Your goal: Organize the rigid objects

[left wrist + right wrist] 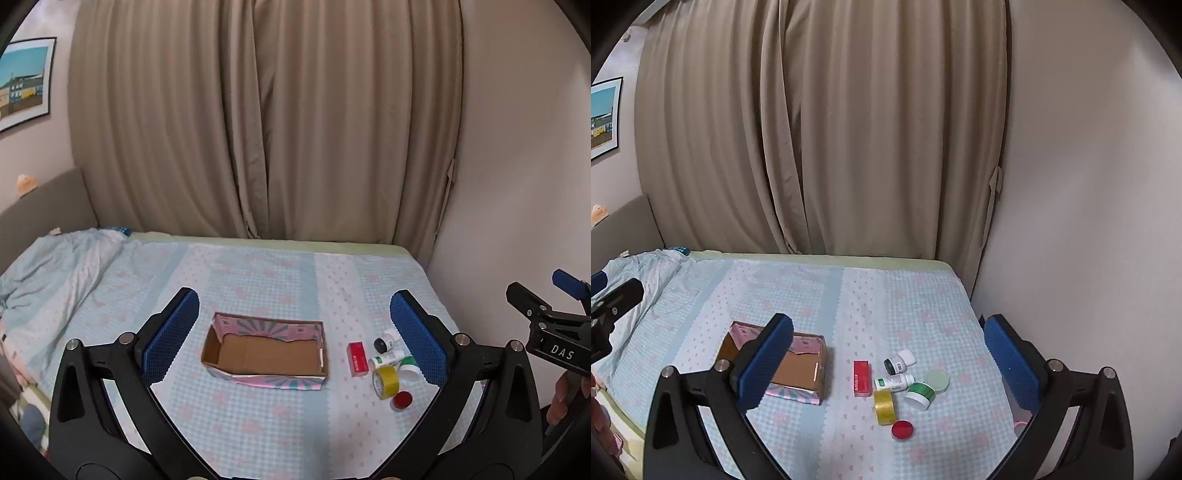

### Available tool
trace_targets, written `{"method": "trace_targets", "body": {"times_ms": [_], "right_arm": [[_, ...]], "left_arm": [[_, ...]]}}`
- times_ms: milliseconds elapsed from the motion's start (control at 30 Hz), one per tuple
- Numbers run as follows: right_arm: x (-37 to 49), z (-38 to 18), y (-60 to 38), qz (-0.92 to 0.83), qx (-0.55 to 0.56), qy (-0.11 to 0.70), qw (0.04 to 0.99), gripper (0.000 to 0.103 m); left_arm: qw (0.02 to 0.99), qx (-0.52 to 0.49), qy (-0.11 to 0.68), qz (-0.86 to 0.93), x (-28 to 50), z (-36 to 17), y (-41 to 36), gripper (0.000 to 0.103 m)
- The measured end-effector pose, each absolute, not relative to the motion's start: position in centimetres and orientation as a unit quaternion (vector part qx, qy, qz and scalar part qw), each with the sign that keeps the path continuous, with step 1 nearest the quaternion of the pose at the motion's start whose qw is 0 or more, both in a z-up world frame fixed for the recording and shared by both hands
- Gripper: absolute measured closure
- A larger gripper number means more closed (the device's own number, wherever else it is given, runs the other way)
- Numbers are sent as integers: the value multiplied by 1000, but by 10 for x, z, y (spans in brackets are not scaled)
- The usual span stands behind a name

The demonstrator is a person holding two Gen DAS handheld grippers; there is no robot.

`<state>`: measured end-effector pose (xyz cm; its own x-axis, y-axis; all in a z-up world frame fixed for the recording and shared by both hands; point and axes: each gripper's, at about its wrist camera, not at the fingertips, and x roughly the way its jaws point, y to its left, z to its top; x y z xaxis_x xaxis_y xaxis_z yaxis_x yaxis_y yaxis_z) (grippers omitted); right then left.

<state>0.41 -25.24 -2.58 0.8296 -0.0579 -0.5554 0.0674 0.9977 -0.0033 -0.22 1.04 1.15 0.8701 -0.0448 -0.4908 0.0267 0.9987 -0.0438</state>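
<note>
Nothing is packed yet: the open cardboard box with pink patterned sides (264,354) sits empty on the bed (258,273). To its right, the red rectangular carton (861,377) lies clear of the cluster, so I should straddle its long sides first. My right gripper (888,363) tilts downward above it, fingers wide and empty; my left gripper (295,338) hovers likewise over the box.

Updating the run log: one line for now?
left tongs open | right tongs open | patterned cardboard box empty | red rectangular carton on bed
</note>
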Motion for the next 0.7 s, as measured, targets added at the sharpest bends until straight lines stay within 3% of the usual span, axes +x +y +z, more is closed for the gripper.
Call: {"method": "trace_targets", "body": {"times_ms": [700], "right_arm": [[32, -7, -248, -11, -4, 275, 961, 0]], "left_arm": [[967, -31, 252, -14, 2, 6, 9, 0]]}}
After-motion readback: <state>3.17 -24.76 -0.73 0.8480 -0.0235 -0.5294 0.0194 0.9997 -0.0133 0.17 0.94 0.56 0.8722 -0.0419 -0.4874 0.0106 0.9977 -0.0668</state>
